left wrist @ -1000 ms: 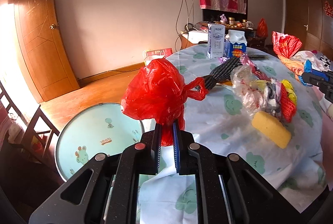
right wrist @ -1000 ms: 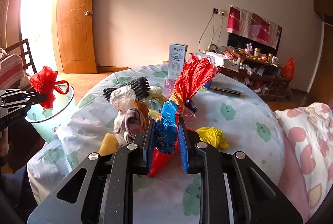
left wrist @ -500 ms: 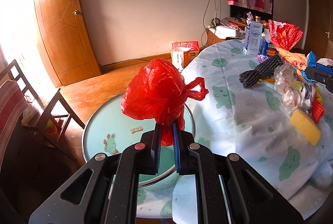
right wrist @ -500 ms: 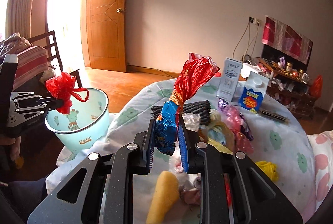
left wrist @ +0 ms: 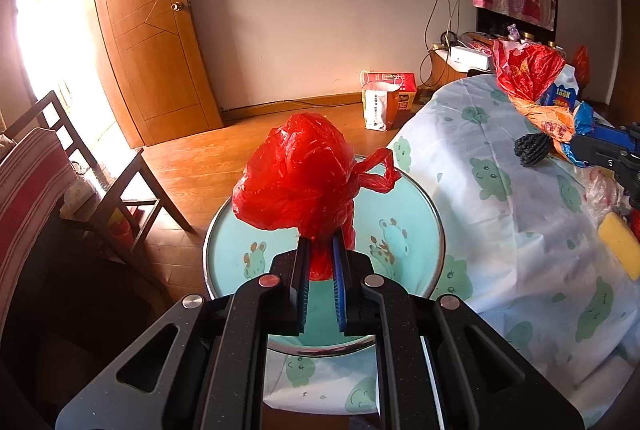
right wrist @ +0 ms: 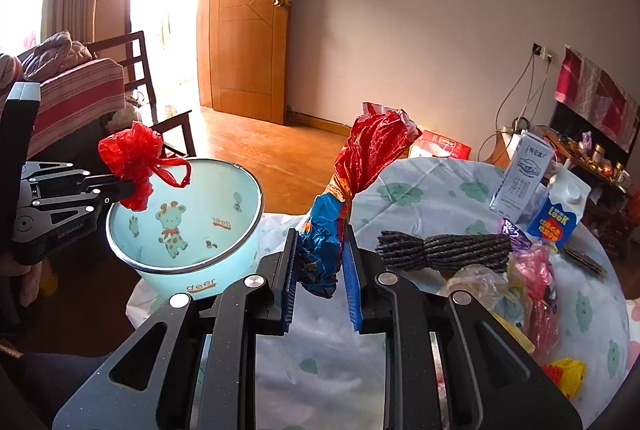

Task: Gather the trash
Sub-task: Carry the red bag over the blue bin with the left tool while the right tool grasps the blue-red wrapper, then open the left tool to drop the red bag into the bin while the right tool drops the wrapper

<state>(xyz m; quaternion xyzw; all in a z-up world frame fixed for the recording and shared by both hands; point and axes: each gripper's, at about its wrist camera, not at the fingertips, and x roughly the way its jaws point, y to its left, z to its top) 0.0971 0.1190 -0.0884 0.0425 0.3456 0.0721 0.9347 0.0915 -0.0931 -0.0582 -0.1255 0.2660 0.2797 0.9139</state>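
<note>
Both grippers are seen carried away from the table's middle toward its edge since the earlier frames, and the pale blue waste bin (left wrist: 416, 230) now lies directly beneath the left load, where a second ago it was off to the side.

The left gripper (left wrist: 320, 270) is clamped on the neck of a knotted red plastic bag (left wrist: 300, 182), which is held above the bin's open mouth. The right gripper (right wrist: 322, 262) is pinched on a twisted red-and-blue snack wrapper (right wrist: 360, 166), held over the table's edge just beside the bin (right wrist: 200, 266).

The step in hand is judged to be delivery to the bin. Release of the red bag is called for next, then a short carry of the wrapper over the rim. Further litter, a black cord bundle (right wrist: 444, 246) and two cartons among it, is left on the tablecloth (left wrist: 500, 238).
</note>
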